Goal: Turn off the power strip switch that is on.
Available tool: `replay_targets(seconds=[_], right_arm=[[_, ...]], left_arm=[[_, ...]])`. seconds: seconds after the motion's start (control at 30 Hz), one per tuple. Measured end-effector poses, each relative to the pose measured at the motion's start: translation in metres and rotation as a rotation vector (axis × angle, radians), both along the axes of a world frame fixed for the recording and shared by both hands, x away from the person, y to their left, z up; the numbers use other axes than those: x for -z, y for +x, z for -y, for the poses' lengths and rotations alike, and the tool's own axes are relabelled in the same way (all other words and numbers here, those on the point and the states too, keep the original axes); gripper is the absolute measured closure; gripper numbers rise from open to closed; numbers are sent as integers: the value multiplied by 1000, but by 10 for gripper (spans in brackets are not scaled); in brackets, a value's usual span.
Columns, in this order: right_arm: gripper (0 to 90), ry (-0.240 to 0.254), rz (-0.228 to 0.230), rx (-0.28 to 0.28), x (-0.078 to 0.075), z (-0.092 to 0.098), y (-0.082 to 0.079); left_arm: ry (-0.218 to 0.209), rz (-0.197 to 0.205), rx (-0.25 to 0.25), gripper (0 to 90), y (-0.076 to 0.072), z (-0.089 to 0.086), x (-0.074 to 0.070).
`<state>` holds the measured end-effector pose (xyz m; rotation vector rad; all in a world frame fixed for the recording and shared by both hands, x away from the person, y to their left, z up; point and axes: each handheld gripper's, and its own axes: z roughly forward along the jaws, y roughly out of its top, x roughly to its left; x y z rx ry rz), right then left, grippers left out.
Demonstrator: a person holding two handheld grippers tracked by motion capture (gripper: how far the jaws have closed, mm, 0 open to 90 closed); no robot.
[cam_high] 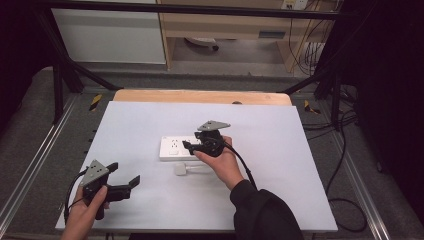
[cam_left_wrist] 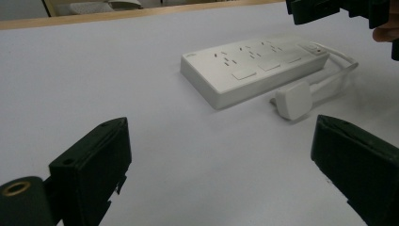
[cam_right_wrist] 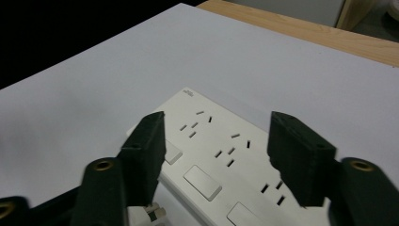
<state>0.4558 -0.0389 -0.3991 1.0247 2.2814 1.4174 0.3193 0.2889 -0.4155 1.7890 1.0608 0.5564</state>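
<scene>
A white power strip (cam_high: 175,148) lies flat at the middle of the white table top (cam_high: 280,165), sockets and switches facing up (cam_right_wrist: 221,160). Just in front of it lies a white plug (cam_high: 181,169) on a short white cable, plain in the left gripper view (cam_left_wrist: 294,100). My right gripper (cam_high: 192,146) hovers over the strip's right part, its jaws open with nothing between them (cam_right_wrist: 216,136). My left gripper (cam_high: 124,173) rests near the front left of the table, open wide and empty (cam_left_wrist: 221,141), pointing toward the strip (cam_left_wrist: 256,68).
A wooden strip (cam_high: 200,96) borders the table's far edge. Black frame posts (cam_high: 57,85) stand at the back left and right. Loose black cables (cam_high: 345,210) lie on the floor to the right. A cable trails from each gripper.
</scene>
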Motion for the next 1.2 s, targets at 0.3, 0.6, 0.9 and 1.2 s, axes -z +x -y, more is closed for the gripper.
replay_targets(seconds=[0.3,0.6,0.9,1.2], right_arm=[[71,-2,19,58,-12,15,1],[56,18,70,71,-28,37,-4],[56,31,104,81,-40,60,-11],[64,48,117,97,-47,92,-22]], left_arm=[[-2,-2,-1,54,0,0,0],[1,-2,-3,54,0,0,1],[1,-5,-5,54,0,0,1],[2,-6,-8,54,0,0,1]])
